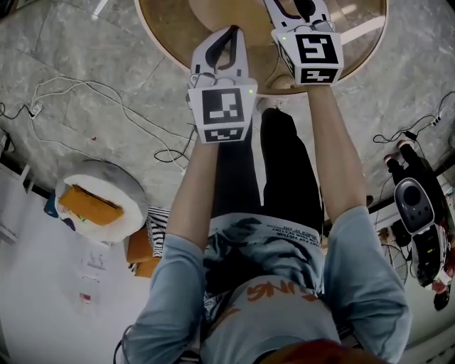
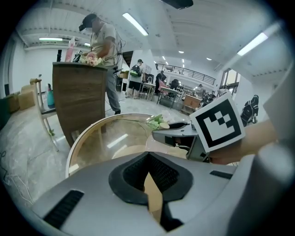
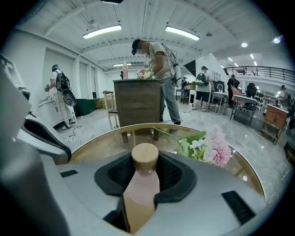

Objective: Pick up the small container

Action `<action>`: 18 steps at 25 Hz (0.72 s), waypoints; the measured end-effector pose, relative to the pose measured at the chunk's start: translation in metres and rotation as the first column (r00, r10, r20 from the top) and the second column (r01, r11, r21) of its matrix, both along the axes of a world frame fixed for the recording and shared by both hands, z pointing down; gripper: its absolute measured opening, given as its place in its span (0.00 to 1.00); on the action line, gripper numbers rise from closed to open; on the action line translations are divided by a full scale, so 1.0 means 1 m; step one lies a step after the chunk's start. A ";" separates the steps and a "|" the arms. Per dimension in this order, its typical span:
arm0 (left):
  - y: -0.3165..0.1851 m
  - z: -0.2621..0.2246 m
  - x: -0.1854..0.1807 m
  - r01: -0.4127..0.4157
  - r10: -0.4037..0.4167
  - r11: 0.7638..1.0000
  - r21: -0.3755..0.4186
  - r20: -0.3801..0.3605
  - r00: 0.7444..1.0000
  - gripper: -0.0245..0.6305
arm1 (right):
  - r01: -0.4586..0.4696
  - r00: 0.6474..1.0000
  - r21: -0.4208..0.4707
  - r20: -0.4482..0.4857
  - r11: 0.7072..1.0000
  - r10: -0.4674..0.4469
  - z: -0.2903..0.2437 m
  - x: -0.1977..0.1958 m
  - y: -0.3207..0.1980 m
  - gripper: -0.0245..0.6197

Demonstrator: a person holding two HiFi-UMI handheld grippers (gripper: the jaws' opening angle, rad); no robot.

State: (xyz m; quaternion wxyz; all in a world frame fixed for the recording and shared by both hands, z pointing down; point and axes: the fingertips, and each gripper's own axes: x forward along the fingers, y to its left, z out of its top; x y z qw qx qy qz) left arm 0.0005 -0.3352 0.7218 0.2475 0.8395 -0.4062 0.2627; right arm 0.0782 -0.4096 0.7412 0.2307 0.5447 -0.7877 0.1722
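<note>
The small container [image 3: 140, 184] is a pink bottle with a round wooden cap. It stands upright between the jaws of my right gripper [image 1: 298, 11], and its sides touch both pads. Its base is hidden. This gripper reaches over the round glass table [image 1: 163, 50]. My left gripper [image 1: 232, 32] hovers over the table's near rim, left of the right one. Its tips are together and hold nothing. The left gripper view shows the right gripper [image 2: 179, 133] ahead and to the right.
A bunch of pink flowers with green leaves [image 3: 209, 147] lies on the table just right of the bottle. Beyond the table stands a wooden cabinet [image 3: 138, 103] with a person at it. On the floor are cables [image 1: 106, 99], a white round stool [image 1: 99, 202] and a black machine [image 1: 419, 206].
</note>
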 end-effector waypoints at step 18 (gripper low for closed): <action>0.032 -0.126 -0.003 0.196 -0.189 0.967 0.163 -0.060 0.980 0.07 | 0.044 0.991 0.007 0.127 0.999 -0.044 -0.133 0.017 0.068 0.26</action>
